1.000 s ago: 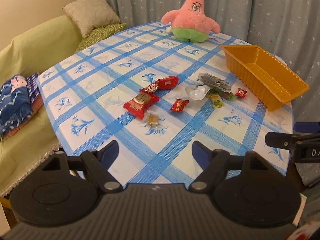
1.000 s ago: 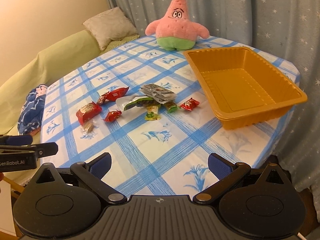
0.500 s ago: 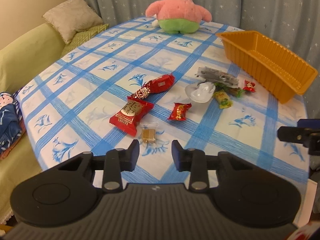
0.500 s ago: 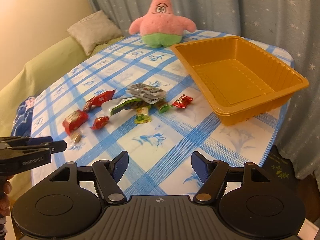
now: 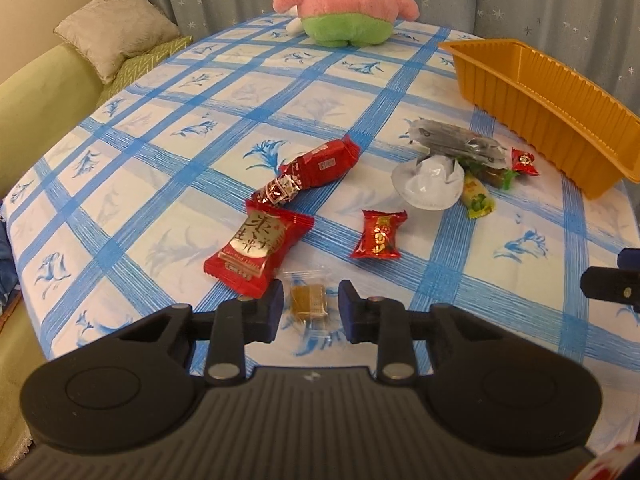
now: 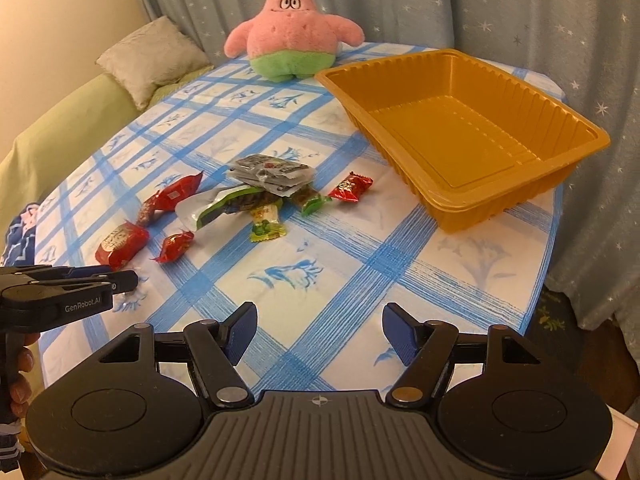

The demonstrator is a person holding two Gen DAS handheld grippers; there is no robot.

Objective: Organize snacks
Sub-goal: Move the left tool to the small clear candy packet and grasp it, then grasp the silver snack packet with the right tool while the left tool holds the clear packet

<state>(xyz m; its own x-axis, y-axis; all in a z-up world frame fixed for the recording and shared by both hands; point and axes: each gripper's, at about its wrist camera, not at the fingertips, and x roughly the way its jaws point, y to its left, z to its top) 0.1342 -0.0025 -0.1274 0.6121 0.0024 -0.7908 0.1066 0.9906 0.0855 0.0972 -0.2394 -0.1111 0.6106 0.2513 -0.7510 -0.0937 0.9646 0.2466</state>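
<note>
Red packet (image 5: 259, 249) crowds clear-wrapped candy (image 5: 308, 300) between part-spread left fingers (image 5: 273, 312); right fingers (image 6: 239, 332) wide.

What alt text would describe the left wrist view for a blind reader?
The left gripper is open around a small clear-wrapped brown candy on a blue-checked tablecloth. Beyond lie red snack packets, an orange tray and a pink star plush.

Left gripper (image 6: 120, 280), side of its arm: white letters say "GenRobot.AI".
Big red snack pack (image 5: 259, 249): gold Chinese writing, too hard to read.
Other snack packs: the print is too small to read.
</note>
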